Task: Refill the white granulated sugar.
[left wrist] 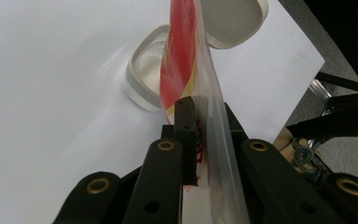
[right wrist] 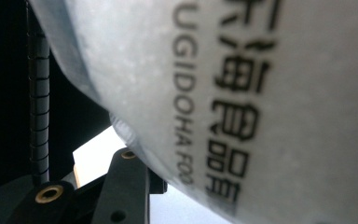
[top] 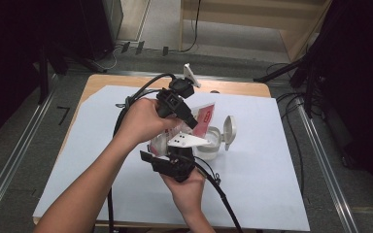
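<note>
Jaws of the left gripper [left wrist: 200, 140] stood clamped on the edge of a red-and-clear plastic food pouch [left wrist: 186, 60], held above a clear round plastic container [top: 212, 143] with its hinged lid open. The right gripper [top: 177, 148] pressed against the pouch's pale side; its grip could not be told.

The pouch [right wrist: 242, 93] carries black print on its pale, frosted side in the right gripper view — Latin capitals reading "UGIDOHA FOO", cut off at both ends, beside a column of larger Chinese characters, of which "海食品" can be made out. Its red panel [top: 205, 116] in the high view bears marks too small to read.
</note>
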The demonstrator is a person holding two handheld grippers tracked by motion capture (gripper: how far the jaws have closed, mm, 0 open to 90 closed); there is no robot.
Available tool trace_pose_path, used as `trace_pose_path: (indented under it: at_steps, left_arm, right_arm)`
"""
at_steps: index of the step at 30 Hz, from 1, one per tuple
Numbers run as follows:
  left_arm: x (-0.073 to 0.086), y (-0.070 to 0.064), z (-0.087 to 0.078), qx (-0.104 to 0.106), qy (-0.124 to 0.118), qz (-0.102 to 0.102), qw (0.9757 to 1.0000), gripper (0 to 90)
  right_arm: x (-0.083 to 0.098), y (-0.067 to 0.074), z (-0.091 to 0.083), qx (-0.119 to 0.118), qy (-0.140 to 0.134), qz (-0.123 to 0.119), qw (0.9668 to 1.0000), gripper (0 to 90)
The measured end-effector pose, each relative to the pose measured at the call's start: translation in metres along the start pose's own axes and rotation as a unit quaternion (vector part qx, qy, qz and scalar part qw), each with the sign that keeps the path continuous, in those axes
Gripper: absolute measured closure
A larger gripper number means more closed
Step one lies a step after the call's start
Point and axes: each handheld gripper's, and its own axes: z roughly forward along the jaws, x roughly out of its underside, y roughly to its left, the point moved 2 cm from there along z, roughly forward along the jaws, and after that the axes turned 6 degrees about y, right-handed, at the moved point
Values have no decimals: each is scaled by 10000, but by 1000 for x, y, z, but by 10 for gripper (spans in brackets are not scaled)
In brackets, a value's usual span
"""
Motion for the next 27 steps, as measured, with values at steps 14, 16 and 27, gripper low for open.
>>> trace_pose_path:
  at_steps: [14,16,27]
  left_arm:
    - [0,-1,0,-14,-14,12,10000,828]
    - [0,-1,0,-19,1,32,10000,829]
    - [0,-1,0,-19,15,36,10000,826]
  right_arm:
    - [0,0,-1,-8,-2,30,10000,654]
    - [0,0,-1,-8,-9,27,10000,654]
    - [0,0,-1,-25,-4,46,10000,653]
